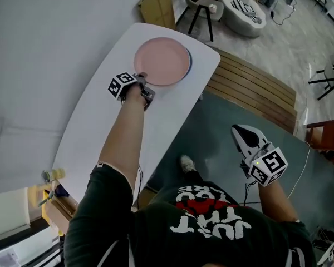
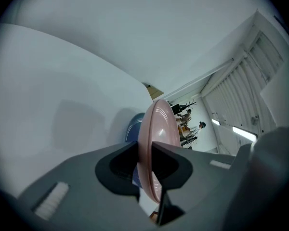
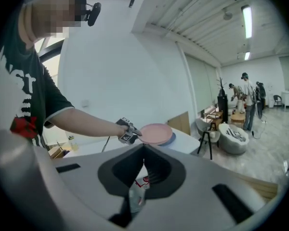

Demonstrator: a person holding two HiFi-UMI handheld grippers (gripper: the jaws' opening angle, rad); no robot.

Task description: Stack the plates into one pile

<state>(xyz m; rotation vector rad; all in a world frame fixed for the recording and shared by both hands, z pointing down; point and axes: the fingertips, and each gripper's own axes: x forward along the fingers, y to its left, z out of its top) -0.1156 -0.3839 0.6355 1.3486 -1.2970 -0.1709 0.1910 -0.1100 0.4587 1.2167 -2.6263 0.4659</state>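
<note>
Pink plate lies on top of the blue plate at the far end of the white surface, so I judge the pile is as good as made. My left hand-held gripper pinches the pink plate's near rim, one jaw on each face, a hold that lets me set it down flat and centred. Only a sliver of blue shows past its edge. My right hand-held gripper is pressed together on nothing, held off the surface over the floor, out of the way. Next I'd release the rim gently, lest the top plate slide.
</note>
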